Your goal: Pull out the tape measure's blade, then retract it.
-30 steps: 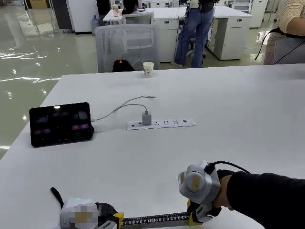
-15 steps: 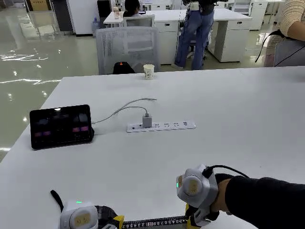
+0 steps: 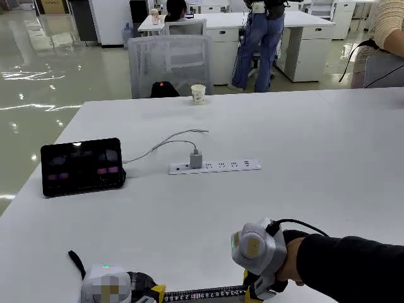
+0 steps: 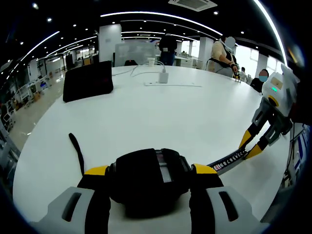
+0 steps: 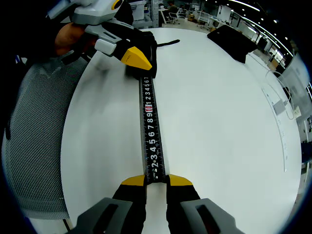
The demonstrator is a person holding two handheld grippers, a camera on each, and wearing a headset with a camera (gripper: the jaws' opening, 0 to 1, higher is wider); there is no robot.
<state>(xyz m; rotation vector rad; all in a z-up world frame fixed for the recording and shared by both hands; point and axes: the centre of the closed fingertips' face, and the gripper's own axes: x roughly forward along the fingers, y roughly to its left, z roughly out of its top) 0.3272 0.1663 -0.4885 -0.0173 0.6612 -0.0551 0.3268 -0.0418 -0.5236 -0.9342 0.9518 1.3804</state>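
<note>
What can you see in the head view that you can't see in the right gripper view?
Head view: a paper cup at the table's far edge, a grey mesh chair behind it, and a person in jeans standing further back.
Right gripper view: a close look along the blade, its numbers big enough to read, and grey mesh beside the table's near edge.
Both: the blade pulled out over the white table, the right tool pinching its end, the left tool clamped on the black tape measure case, and the dark tablet.
</note>
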